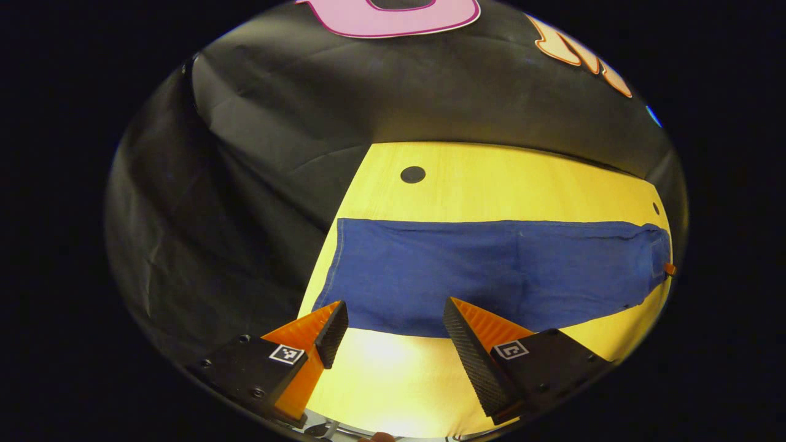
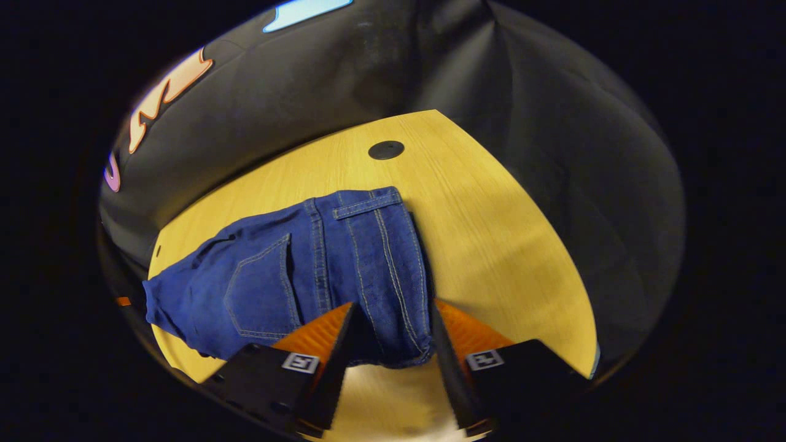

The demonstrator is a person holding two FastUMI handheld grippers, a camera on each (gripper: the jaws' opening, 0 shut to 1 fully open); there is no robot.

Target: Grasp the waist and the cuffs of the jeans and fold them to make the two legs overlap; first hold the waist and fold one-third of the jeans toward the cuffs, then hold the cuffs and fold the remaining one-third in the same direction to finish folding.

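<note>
Two pairs of tongs hang over a pale wooden desk (image 1: pixel 491 184), each at one end of a pair of blue jeans (image 1: pixel 491 270).

In the left gripper view, the left tongs (image 1: pixel 393 319) stand wide apart with nothing between the fingers. Their tips reach the near edge of the cuff end of the jeans; whether they touch the cloth cannot be told. Beyond the tips the jeans lie flat as one long blue band, running across the desk toward the right of that view. At the far right end of the band a small part of the other tool pokes in at the edge. Past the jeans, a round black cap (image 1: pixel 412 174) sits in the desk top, well apart from the cloth.

In the right gripper view, the right tongs (image 2: pixel 393 319) are also spread, and the waist end of the jeans lies between the two fingers without being pinched. The near hem of the waist sits just ahead of the tips. A back pocket (image 2: pixel 261 288) with pale stitching faces up to the left of the fingers, and a belt loop (image 2: pixel 367 204) shows at the far corner of the waistband. Farther off, a round black cap sits in the desk, and the dark cloth wall (image 2: pixel 368 73) rises behind.
</note>
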